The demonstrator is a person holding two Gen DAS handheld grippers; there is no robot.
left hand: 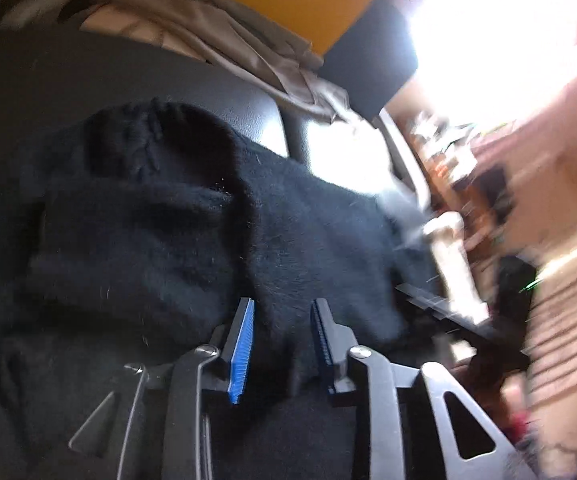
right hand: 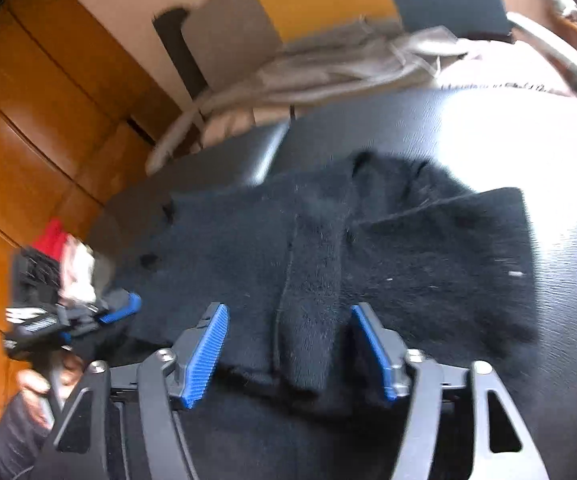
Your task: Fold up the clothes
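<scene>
Right gripper [right hand: 288,350], blue-padded jaws apart, straddles the near hem of a fuzzy black knitted garment [right hand: 368,248] on a dark leather-like surface [right hand: 508,140]; left gripper [left hand: 282,344] likewise apart over it.

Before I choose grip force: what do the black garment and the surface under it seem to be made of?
The black garment looks like a soft, fuzzy knit, perhaps wool or fleece: loose fibres stand off it and lint clings to it. The dark surface beneath looks like leather or vinyl upholstery: fine grain, a seam, and a sheen under the light. Neither is certain.
</scene>
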